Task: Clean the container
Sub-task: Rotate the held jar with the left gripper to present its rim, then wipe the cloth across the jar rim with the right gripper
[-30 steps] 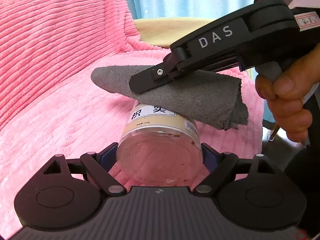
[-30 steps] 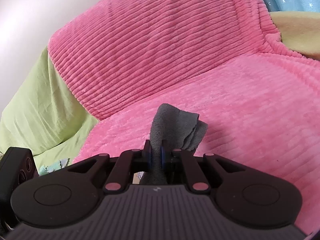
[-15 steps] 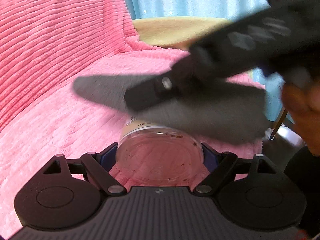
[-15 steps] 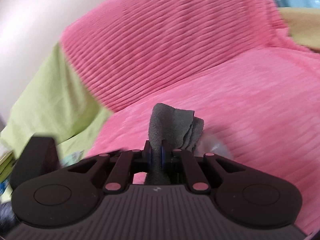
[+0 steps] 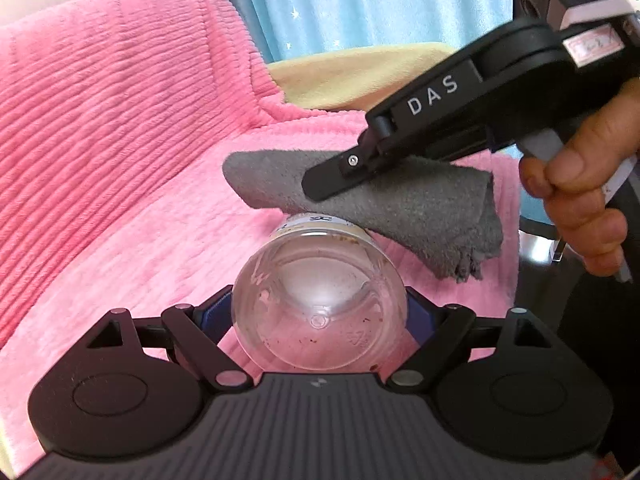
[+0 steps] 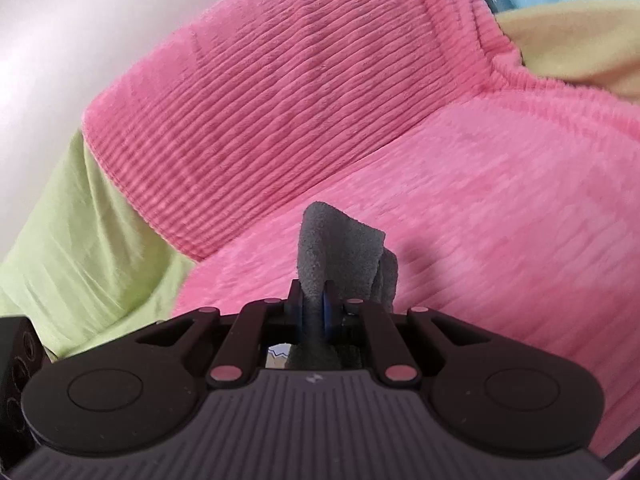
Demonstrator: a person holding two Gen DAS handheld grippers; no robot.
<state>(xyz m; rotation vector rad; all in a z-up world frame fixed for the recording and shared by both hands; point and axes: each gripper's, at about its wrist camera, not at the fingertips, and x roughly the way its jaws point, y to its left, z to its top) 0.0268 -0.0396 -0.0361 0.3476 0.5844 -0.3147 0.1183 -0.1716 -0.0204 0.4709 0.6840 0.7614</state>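
Note:
My left gripper (image 5: 320, 312) is shut on a clear plastic jar (image 5: 320, 300) with a cream label, held on its side with its stained bottom toward the camera. My right gripper (image 5: 320, 184) comes in from the upper right, shut on a folded grey cloth (image 5: 400, 200) that rests on the jar's upper side. In the right wrist view the cloth (image 6: 340, 248) sticks up between the shut right gripper's (image 6: 314, 304) blue pads. The jar's mouth is hidden.
A pink ribbed blanket (image 5: 120, 140) covers a sofa below and behind. A yellow cushion (image 5: 340, 76) and blue curtain (image 5: 360, 4) lie beyond. A green sheet (image 6: 80, 240) shows at the left in the right wrist view.
The jar has tilted so its bottom faces the left camera more squarely. The cloth has swept across the jar's side and now sits farther right and higher.

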